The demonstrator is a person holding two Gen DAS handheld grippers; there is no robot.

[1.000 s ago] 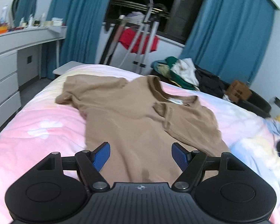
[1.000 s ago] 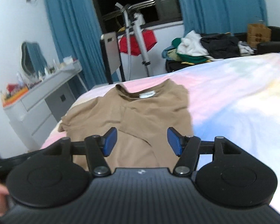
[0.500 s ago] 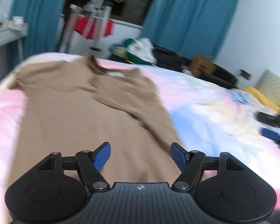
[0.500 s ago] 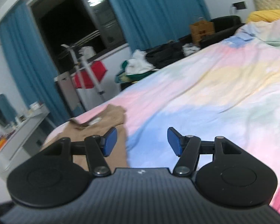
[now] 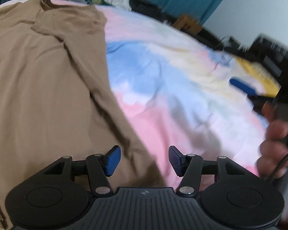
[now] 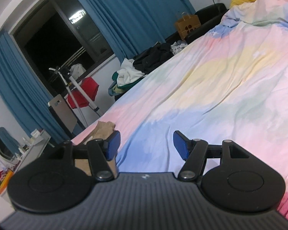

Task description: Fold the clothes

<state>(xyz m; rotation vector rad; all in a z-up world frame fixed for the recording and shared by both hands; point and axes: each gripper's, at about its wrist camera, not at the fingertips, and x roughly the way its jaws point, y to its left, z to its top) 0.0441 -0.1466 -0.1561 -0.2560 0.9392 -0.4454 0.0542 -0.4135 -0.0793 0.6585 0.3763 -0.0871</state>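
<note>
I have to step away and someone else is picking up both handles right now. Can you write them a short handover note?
Left tongs: open, empty, over the right edge of the tan shirt near its hem.
Right tongs: open, empty, over the bare pastel bedspread, off to the shirt's right; only a corner of the shirt shows past the left finger.
The shirt lies spread on the bed, collar away from you, one sleeve already lying across the chest.
Done: no grip taken, no clear body fold.
Left: grasp the shirt, fold the sides in, fold it up.
</note>
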